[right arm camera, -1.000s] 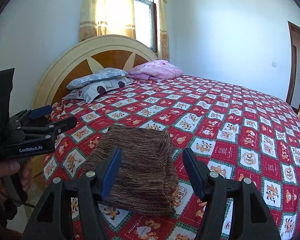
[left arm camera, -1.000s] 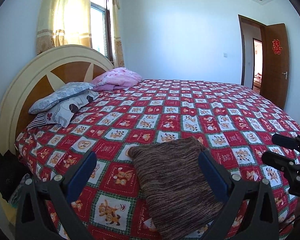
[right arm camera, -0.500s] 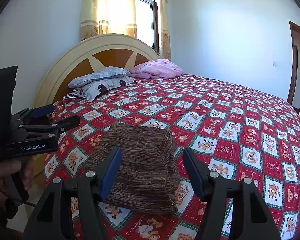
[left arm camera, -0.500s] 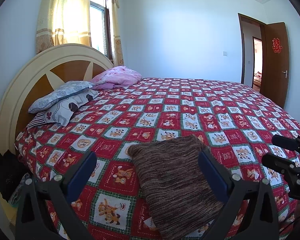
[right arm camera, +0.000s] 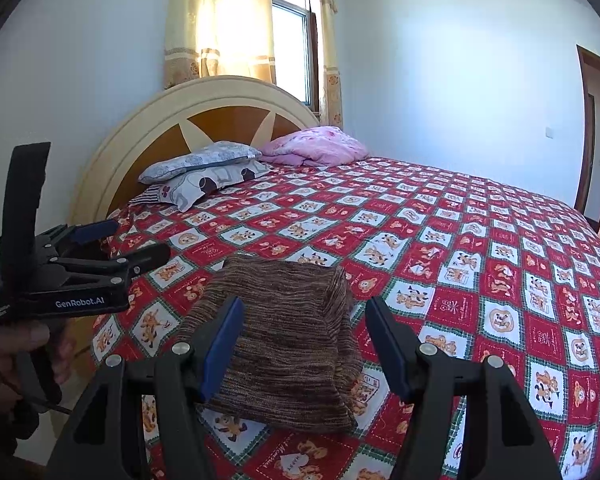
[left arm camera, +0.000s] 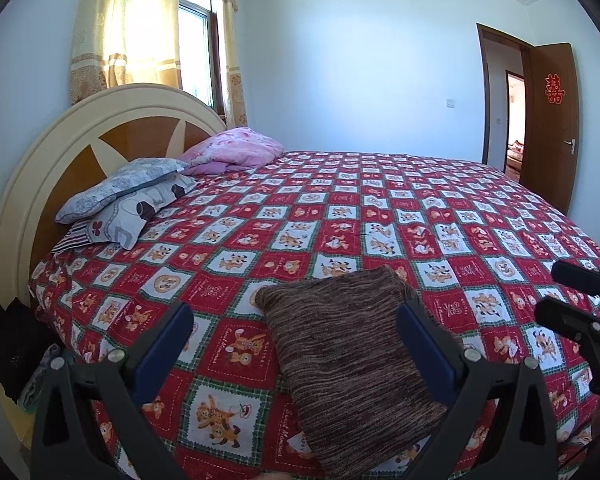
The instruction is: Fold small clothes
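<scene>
Fingers (right arm camera: 224, 340) apart, empty; folded brown garment (right arm camera: 284, 344) lengthwise toward headboard (right arm camera: 140, 128).

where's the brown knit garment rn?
The brown knit garment lies folded on the red patchwork quilt near the bed's near edge, low centre in both wrist views, well short of the pillows by the headboard, with neither gripper touching it.

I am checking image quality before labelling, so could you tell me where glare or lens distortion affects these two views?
Left wrist view: the sunlit curtain is washed out, the bed bulges from fisheye curvature, and the corners are black. Right wrist view: the same curtain blows out, the door frame bows, yet the brown folded garment stays sharp and evenly lit.
</scene>
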Available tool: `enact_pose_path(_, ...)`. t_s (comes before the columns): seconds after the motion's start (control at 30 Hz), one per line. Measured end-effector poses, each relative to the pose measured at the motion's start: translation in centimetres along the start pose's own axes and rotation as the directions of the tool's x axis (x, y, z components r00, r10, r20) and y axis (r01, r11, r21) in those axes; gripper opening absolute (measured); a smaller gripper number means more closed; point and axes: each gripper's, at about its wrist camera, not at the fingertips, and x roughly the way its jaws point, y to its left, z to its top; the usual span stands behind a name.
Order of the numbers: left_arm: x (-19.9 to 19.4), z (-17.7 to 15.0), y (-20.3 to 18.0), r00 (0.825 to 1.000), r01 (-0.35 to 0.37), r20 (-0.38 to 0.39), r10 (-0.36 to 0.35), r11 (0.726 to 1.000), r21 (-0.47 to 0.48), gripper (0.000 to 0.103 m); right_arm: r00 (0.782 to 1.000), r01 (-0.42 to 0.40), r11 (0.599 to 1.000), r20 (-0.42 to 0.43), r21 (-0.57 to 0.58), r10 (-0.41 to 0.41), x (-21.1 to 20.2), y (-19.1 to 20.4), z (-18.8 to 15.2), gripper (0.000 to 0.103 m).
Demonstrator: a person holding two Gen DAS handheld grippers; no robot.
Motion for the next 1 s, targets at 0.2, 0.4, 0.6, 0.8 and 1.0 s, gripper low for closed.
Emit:
enact_pose_path(0.2, -0.4, 0.3, 0.3, 1.000, -0.005, 0.024, 0.005, 1.000, -0.005, 0.103, 1.000, 0.002, 1.000, 0.017, 0.002, -0.002, -0.4, 0.0, 0.2, 0.065)
enact_pose_path(0.4, -0.6, 0.7, 0.6, 0.999, -0.023, 0.039, 0.023, 1.000, -0.010, 0.103, 1.000, 0.001, 1.000, 0.031, -0.009, 0.000, -0.7, 0.3, 0.4, 0.065)
enact_pose_path(0.6, -0.2, 0.8, 1.1, 0.999, -0.042, 0.028, 0.043, 0.999, -0.033, 0.103, 0.999, 0.040, 0.999, 0.025, -0.035, -0.039, -0.7, 0.6, 0.4, 0.065)
enact_pose_path(0.8, 0.1, 0.4, 1.5, 0.998, -0.058, 0.026, 0.059, 0.998, -0.036, 0.103, 0.993, 0.118, 0.992, 0.005, -0.034, -0.118, -0.3, -0.1, 0.3, 0.065)
enact_pose_path(1.0, 0.3, 0.3, 1.3, 0.999, -0.046, 0.020, 0.046, 0.999, -0.013, 0.103, 0.988, 0.151, 0.988, -0.011, -0.020, -0.151, -0.2, -1.0, 0.2, 0.065)
